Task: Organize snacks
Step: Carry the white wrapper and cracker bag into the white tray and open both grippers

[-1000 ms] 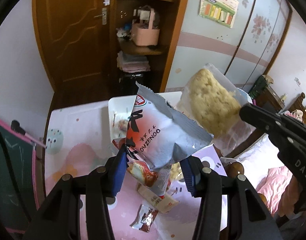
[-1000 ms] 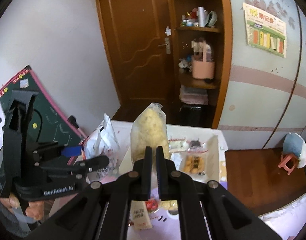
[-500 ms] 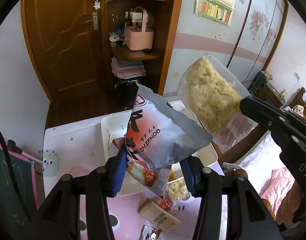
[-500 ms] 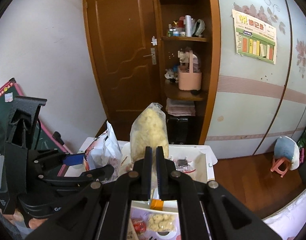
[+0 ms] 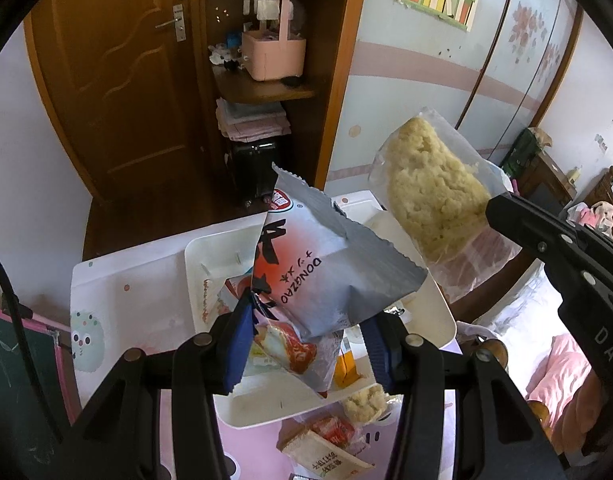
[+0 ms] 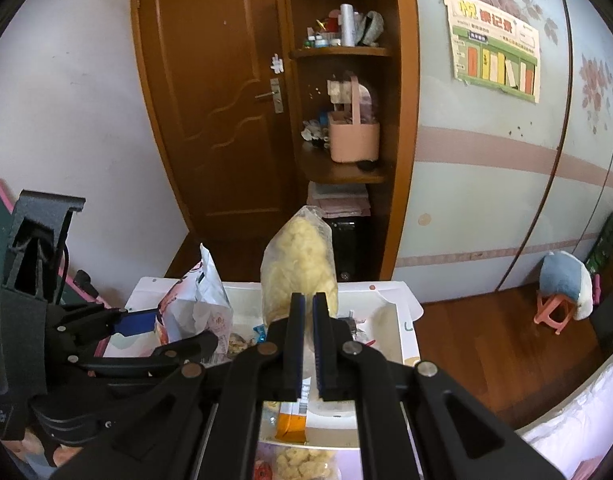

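My left gripper (image 5: 306, 336) is shut on a silver and red snack bag (image 5: 326, 272) and holds it above the white tray (image 5: 210, 256). The bag also shows in the right wrist view (image 6: 198, 304). My right gripper (image 6: 306, 320) is shut on a clear bag of yellow puffed snack (image 6: 300, 264) and holds it upright above the tray (image 6: 402, 332). In the left wrist view that bag (image 5: 434, 196) hangs to the right of the silver bag, over the tray's right side. Several small snacks lie inside the tray.
Loose snack packets (image 5: 326, 444) lie on the pink table near the tray's front edge. A green chalkboard (image 5: 18, 380) stands at the left. A wooden door (image 6: 214, 100) and shelf with a pink basket (image 6: 354, 136) are behind the table. A bed (image 5: 554, 364) is at the right.
Both grippers have moved forward over the table with their bags still held; the tray now lies directly beneath them and nearer in view.
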A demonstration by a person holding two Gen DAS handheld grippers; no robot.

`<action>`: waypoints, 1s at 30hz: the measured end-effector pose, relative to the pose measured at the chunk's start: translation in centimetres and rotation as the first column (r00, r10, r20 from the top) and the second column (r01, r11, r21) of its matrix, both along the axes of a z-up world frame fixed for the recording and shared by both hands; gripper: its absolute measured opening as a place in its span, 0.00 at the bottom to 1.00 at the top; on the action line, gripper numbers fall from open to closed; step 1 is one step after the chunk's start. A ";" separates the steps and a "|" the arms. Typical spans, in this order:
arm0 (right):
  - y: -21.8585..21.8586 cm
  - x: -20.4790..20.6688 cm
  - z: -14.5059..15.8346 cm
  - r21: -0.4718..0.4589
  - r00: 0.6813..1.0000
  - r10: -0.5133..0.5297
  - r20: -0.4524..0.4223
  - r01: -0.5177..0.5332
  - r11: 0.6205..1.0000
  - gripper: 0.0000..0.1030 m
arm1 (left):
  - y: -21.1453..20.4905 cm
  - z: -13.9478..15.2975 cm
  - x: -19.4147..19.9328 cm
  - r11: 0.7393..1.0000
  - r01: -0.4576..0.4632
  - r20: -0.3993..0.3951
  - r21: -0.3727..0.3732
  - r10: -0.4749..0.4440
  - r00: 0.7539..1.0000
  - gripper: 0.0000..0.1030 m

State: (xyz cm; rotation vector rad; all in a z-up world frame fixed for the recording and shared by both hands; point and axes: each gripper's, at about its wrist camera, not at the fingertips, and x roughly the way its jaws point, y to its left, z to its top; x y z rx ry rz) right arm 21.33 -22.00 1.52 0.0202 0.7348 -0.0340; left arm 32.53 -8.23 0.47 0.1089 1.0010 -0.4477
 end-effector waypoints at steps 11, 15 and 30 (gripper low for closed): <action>-1.0 2.5 -3.0 -0.009 0.997 -0.041 -0.067 0.041 0.999 0.04 | -1.5 -2.7 2.0 0.999 0.015 -0.036 0.042 -0.013 0.999 0.48; -1.0 3.2 -4.4 -0.003 0.994 -0.029 -0.107 0.029 1.000 0.07 | -1.6 -3.6 2.7 0.998 0.008 -0.065 0.064 -0.004 0.998 0.69; -1.0 3.1 -6.1 0.011 0.980 -0.077 -0.184 0.081 0.997 0.44 | 1.2 -4.1 2.5 0.993 -0.081 -0.043 0.083 0.085 0.995 0.85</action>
